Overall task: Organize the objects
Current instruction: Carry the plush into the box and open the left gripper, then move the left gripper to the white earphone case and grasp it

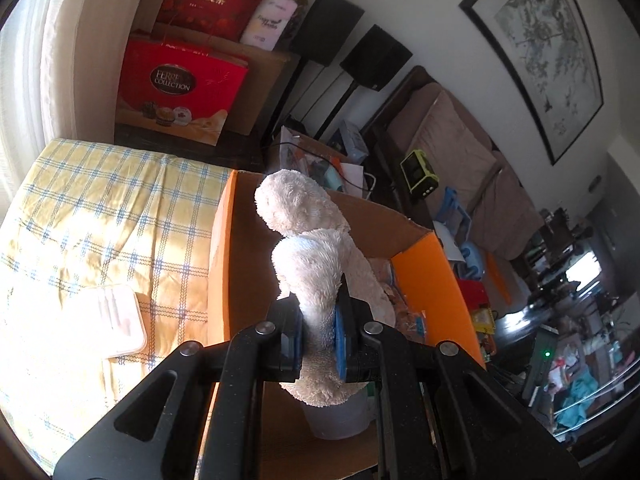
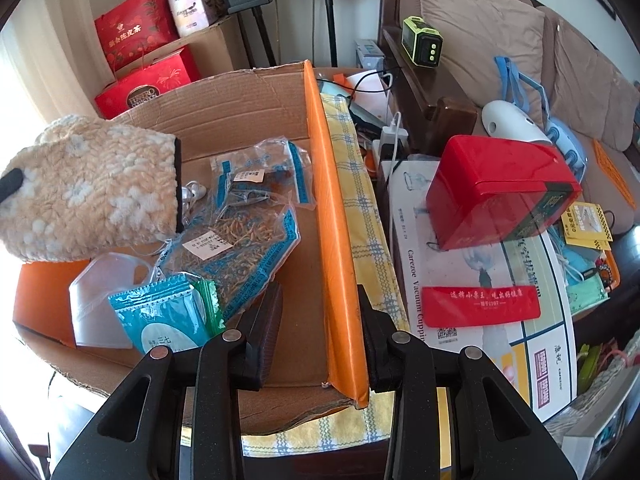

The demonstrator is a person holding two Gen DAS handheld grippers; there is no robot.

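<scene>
We hold the fluffy sock [image 1: 316, 276] pinched in the left gripper [image 1: 318, 336], above the box [image 1: 224, 248]. The right gripper [image 2: 316, 320] clamps the box's orange flap [image 2: 336, 220]. Inside the box lie bags [image 2: 248, 216] and a sachet [image 2: 164, 320] (packed already, we judge); the red tin [image 2: 500, 196] beside the box waits.

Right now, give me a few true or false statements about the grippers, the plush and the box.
1. The left gripper is shut on the plush. True.
2. The right gripper holds the red tin. False: its jaws straddle the box's orange flap.
3. Packets lie inside the box. True.
4. The plush lies on the sofa. False: it is held over the box.
</scene>
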